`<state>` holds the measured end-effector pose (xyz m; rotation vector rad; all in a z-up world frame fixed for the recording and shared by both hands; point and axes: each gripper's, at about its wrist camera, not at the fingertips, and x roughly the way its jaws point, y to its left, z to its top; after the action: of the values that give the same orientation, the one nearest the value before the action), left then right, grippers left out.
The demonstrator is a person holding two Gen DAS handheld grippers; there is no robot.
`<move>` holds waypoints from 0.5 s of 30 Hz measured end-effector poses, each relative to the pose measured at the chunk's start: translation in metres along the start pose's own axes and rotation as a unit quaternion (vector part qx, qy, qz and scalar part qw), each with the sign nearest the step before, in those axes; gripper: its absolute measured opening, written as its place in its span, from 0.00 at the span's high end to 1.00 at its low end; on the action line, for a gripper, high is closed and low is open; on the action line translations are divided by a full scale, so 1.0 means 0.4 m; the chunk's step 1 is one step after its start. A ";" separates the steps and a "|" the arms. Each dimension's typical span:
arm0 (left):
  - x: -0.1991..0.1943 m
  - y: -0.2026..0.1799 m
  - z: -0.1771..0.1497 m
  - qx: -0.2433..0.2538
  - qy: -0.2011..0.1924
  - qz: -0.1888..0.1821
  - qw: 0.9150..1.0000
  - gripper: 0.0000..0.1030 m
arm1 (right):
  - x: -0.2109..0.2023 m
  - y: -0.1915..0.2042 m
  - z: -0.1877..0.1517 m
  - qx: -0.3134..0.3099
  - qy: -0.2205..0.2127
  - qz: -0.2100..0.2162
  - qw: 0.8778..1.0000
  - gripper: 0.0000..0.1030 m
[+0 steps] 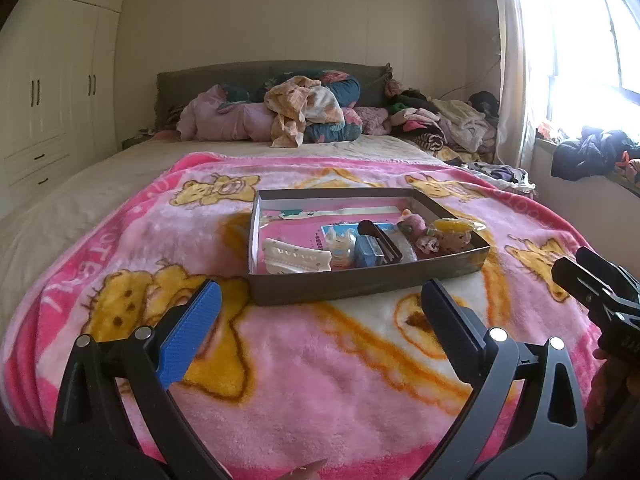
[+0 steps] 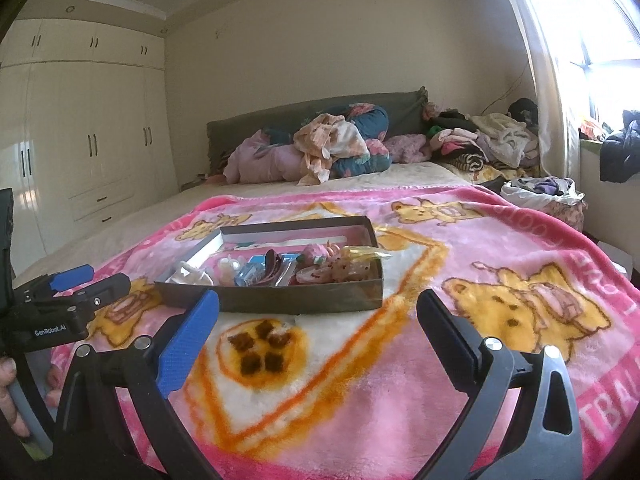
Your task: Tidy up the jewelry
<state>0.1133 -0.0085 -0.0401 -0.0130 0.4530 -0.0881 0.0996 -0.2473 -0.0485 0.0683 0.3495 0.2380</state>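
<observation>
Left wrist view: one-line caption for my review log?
Open left gripper hovers before a shallow box of hair accessories on a pink bear blanket; right gripper at the right edge.

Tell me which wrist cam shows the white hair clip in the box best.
Left wrist view: the white hair clip lies unobstructed in the near-left corner of the box, scalloped edge and full length visible. In the right wrist view the box's near wall hides most of it; only a pale sliver shows.
</observation>
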 end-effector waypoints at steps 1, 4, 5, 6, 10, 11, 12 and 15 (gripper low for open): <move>0.000 -0.001 0.001 0.000 -0.001 0.002 1.000 0.11 | 0.000 -0.001 0.000 -0.001 0.000 0.000 1.000 0.06; 0.002 -0.001 0.003 0.000 -0.001 0.003 1.000 0.11 | 0.000 -0.001 0.000 0.000 0.000 0.000 1.000 0.06; 0.003 0.000 0.003 -0.001 0.000 0.003 1.000 0.11 | 0.000 -0.001 0.001 0.000 0.000 0.001 1.000 0.06; 0.003 -0.001 0.003 -0.001 0.000 0.004 1.000 0.11 | 0.000 -0.001 0.000 -0.001 0.001 0.000 1.000 0.06; 0.003 0.000 0.006 -0.002 -0.001 0.006 1.000 0.11 | 0.002 0.000 0.000 -0.001 0.002 0.001 1.000 0.06; 0.003 0.001 0.006 -0.001 -0.001 0.006 1.000 0.11 | 0.001 0.000 0.000 0.000 0.002 0.002 1.000 0.06; 0.004 0.000 0.006 -0.001 -0.002 0.006 1.000 0.11 | 0.001 0.001 -0.003 0.000 0.002 0.003 1.000 0.06; 0.003 0.001 0.005 -0.001 -0.001 0.006 1.000 0.11 | -0.001 0.001 -0.005 -0.001 0.000 0.004 1.000 0.06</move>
<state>0.1153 -0.0082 -0.0386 -0.0123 0.4507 -0.0765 0.0985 -0.2468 -0.0502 0.0687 0.3489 0.2459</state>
